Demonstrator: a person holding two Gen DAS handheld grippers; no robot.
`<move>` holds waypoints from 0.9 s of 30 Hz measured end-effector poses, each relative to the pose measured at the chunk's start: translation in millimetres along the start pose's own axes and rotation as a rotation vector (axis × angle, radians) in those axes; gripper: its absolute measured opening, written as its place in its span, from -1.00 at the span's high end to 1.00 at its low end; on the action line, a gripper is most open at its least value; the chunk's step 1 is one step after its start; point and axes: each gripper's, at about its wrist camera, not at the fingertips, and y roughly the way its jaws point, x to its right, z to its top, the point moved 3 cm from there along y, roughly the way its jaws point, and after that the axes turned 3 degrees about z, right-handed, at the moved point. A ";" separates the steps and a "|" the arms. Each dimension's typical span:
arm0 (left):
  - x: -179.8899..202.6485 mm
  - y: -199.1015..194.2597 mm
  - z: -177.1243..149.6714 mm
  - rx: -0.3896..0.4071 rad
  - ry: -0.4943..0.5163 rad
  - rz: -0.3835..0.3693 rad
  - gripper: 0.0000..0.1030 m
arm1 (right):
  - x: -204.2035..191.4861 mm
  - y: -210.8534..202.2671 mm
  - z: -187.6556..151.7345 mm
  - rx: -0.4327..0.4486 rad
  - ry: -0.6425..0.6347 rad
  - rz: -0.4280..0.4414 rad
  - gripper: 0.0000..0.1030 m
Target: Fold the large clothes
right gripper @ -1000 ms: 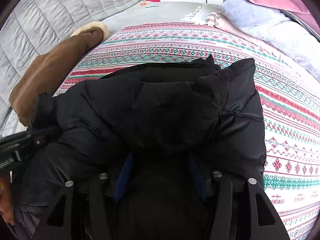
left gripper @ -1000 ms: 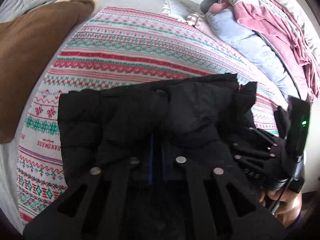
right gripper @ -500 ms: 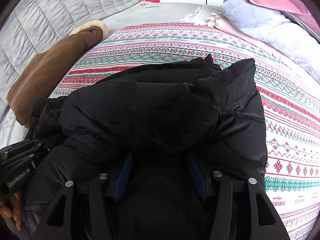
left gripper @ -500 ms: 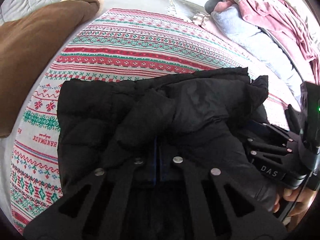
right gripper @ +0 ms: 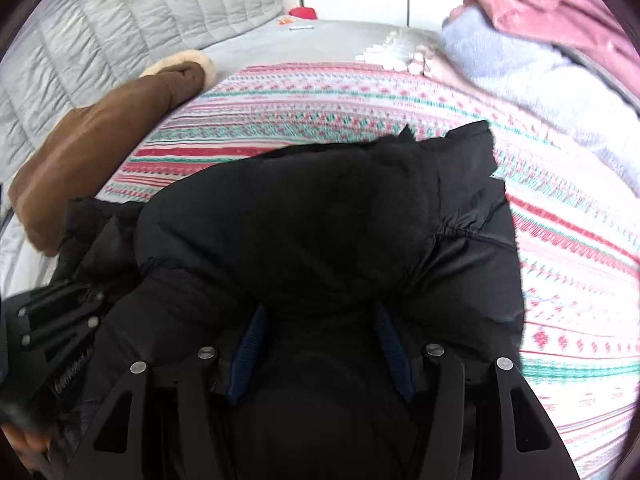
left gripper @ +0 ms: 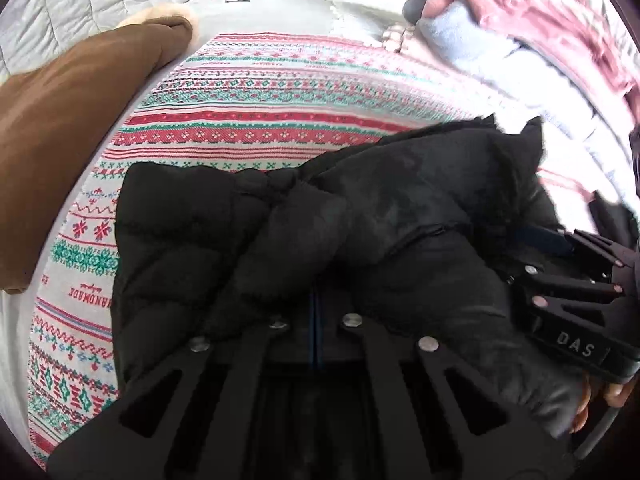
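Observation:
A black puffer jacket point(left gripper: 360, 216) lies bunched on a red, green and white patterned blanket point(left gripper: 248, 120). My left gripper point(left gripper: 316, 316) is shut on a fold of the jacket, its blue pads nearly touching. My right gripper point(right gripper: 324, 344) holds a thick wad of the jacket point(right gripper: 320, 216) between its blue pads point(right gripper: 248, 344), and the cloth hides the fingertips. The right gripper also shows in the left wrist view point(left gripper: 576, 300), close at the right. The left gripper shows at the lower left of the right wrist view point(right gripper: 60, 332).
A brown coat with cream fleece trim point(left gripper: 60, 128) lies at the left of the blanket point(right gripper: 560, 240). A pile of pink and pale blue bedding point(left gripper: 520, 40) sits at the back right. A grey quilted headboard point(right gripper: 120, 40) rises behind.
Both grippers have lifted and tilted up with the jacket, and moved closer together. The jacket's left part has bunched more toward the middle. The grips are unchanged.

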 end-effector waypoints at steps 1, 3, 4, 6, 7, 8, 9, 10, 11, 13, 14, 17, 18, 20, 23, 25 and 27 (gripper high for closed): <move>-5.6 -5.8 0.0 -0.005 -0.042 -0.029 0.94 | 0.4 -13.5 -1.9 0.010 0.001 0.013 -0.13; -18.5 -25.4 0.0 -0.026 -0.132 -0.098 0.84 | 7.4 -48.0 -8.0 0.056 0.052 0.075 -0.20; -23.3 -38.8 0.0 -0.020 -0.149 -0.123 0.74 | 13.0 -63.6 -12.5 0.074 0.078 0.101 -0.29; -33.1 -69.4 -1.4 0.046 -0.148 -0.123 0.10 | 22.7 -82.4 -21.2 0.096 0.103 0.131 -0.43; -37.9 -80.6 -4.8 0.076 -0.150 -0.103 -0.07 | 30.5 -89.2 -27.0 0.093 0.120 0.140 -0.47; -43.5 -87.9 -8.6 0.087 -0.157 -0.089 -0.22 | 36.7 -90.6 -30.2 0.085 0.141 0.144 -0.48; -47.5 -89.1 -12.5 0.075 -0.161 -0.089 -0.22 | 44.7 -90.7 -34.3 0.072 0.176 0.153 -0.48; -51.1 -86.5 -18.3 0.040 -0.163 -0.098 -0.22 | 53.6 -89.6 -39.2 0.056 0.222 0.171 -0.48; -55.0 -82.0 -24.7 0.002 -0.167 -0.098 -0.22 | 62.6 -88.4 -44.7 0.039 0.273 0.201 -0.48; -62.8 -77.3 -35.7 -0.027 -0.183 -0.067 -0.22 | 75.8 -89.4 -53.9 0.018 0.341 0.233 -0.48; -65.2 -77.1 -39.9 -0.038 -0.188 -0.071 -0.23 | 81.4 -92.6 -59.0 0.012 0.367 0.251 -0.48; -74.9 -81.6 -55.1 -0.066 -0.220 -0.116 -0.26 | 97.4 -102.7 -72.5 0.011 0.414 0.284 -0.48; -79.2 -82.8 -58.6 -0.074 -0.232 -0.126 -0.29 | 102.5 -103.8 -76.4 0.011 0.423 0.284 -0.48; -82.5 -81.7 -66.6 -0.094 -0.254 -0.149 -0.31 | 112.9 -102.4 -86.8 0.000 0.448 0.295 -0.50; -76.9 -72.7 -74.1 -0.147 -0.263 -0.213 -0.32 | 124.5 -89.6 -97.8 -0.055 0.502 0.378 -0.50; -74.4 -68.8 -78.2 -0.163 -0.275 -0.247 -0.32 | 125.2 -80.2 -106.4 -0.088 0.538 0.430 -0.50; -75.2 -66.5 -78.6 -0.169 -0.300 -0.278 -0.32 | 125.6 -72.0 -107.1 -0.095 0.556 0.452 -0.50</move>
